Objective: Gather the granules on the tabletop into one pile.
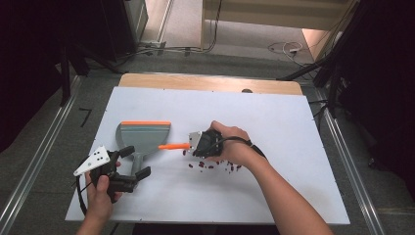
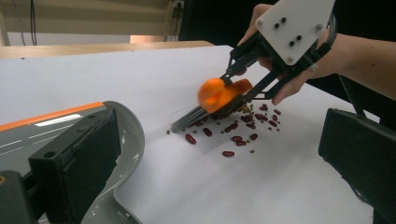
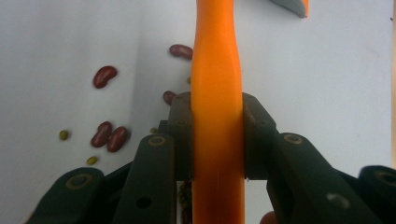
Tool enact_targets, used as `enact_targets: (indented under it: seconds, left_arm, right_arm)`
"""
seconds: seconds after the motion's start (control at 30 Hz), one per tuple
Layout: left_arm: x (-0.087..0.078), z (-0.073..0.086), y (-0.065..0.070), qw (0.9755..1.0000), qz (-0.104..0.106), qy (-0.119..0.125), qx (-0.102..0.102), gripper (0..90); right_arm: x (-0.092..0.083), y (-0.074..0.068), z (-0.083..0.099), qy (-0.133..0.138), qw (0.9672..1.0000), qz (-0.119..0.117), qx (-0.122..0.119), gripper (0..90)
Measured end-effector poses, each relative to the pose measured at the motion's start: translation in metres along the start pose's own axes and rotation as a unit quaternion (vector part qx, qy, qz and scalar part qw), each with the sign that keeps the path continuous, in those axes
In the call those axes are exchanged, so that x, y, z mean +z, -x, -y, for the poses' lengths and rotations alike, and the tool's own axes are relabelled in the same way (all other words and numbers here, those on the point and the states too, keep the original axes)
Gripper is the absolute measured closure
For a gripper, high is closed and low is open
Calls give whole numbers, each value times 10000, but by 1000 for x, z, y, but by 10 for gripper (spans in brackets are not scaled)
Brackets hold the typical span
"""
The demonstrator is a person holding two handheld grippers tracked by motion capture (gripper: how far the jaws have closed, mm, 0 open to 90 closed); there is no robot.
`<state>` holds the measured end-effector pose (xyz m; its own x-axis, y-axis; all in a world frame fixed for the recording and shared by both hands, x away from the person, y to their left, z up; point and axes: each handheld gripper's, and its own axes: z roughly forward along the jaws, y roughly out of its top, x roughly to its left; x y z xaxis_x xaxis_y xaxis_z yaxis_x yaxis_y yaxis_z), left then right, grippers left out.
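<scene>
Orange brush (image 2: 219,94) clamped in right gripper (image 1: 195,144), bristles down among red beans (image 2: 243,126) on white table (image 1: 293,147). Left gripper (image 1: 137,164) wide open astride grey dustpan (image 1: 143,134) handle, gripping nothing.

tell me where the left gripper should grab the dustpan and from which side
Grip the dustpan by its narrow grey handle, which points toward the person while the wide orange-edged mouth faces away. The pan lies flat, so come from the near side with one jaw on either side of the handle. The left gripper is already open there, straddling it, so closing should do.
</scene>
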<state>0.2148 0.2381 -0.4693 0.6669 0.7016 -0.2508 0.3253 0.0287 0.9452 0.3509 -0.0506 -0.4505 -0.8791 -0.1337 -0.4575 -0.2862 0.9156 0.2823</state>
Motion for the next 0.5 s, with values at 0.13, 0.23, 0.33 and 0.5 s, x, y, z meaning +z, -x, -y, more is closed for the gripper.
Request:
enact_targets:
  seconds: [0.13, 0.23, 0.33, 0.5]
  left_arm:
    - [-1, 0, -2, 10000, -28, 12, -1, 1]
    - [-1, 0, -2, 10000, -30, 3, 3, 2]
    - [-1, 0, -2, 10000, -37, 16, -6, 1]
    - [-3, -1, -3, 10000, -64, 40, 5, 2]
  right_arm:
    - [-9, 2, 2, 103, 9999, -46, 80, 687]
    - [-12, 6, 1, 120, 9994, 86, 303, 687]
    - [-10, 13, -4, 200, 9993, 251, 210, 687]
    - [6, 19, -21, 115, 9993, 362, -55, 686]
